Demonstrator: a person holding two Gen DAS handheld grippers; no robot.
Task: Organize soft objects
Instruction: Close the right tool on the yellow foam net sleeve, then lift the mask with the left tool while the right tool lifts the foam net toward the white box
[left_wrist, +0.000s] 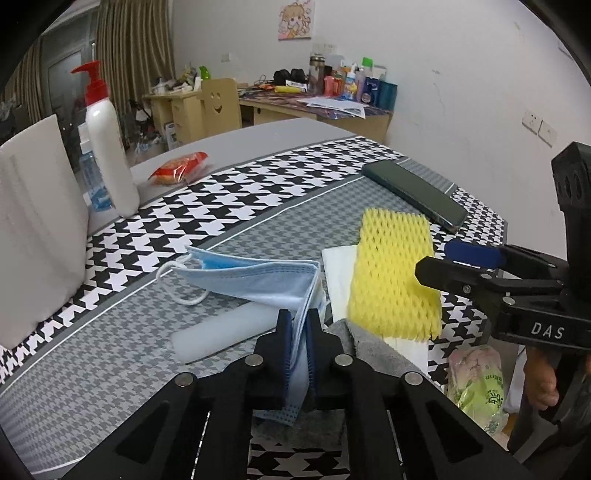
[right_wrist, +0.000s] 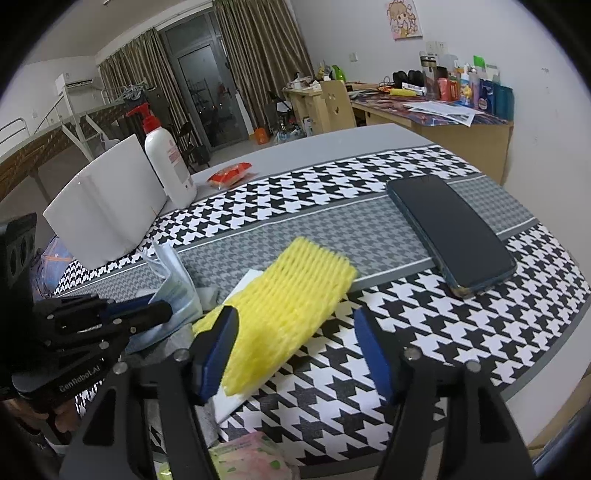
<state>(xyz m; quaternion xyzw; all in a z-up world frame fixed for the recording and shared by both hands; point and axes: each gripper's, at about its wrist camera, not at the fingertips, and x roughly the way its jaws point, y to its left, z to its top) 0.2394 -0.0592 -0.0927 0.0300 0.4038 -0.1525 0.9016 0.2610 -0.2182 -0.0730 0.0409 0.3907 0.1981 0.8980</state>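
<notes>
My left gripper (left_wrist: 298, 345) is shut on a folded blue face mask (left_wrist: 258, 275) and holds it just above the table, over a grey cloth (left_wrist: 373, 349). A white foam roll (left_wrist: 225, 330) lies under the mask. A yellow foam net (left_wrist: 393, 273) lies on a white foam sheet (left_wrist: 340, 273) to the right. My right gripper (right_wrist: 295, 350) is open and empty, its jaws wide apart over the near end of the yellow net (right_wrist: 291, 299). The mask (right_wrist: 177, 284) and left gripper (right_wrist: 147, 308) show at the left of the right wrist view.
A dark phone (right_wrist: 450, 232) lies at the right on the houndstooth mat (right_wrist: 332, 199). A white pump bottle (left_wrist: 110, 147), a white foam block (left_wrist: 37, 221) and a red snack pack (left_wrist: 181, 168) stand at the far left. A tissue pack (left_wrist: 476, 384) sits by the table's near edge.
</notes>
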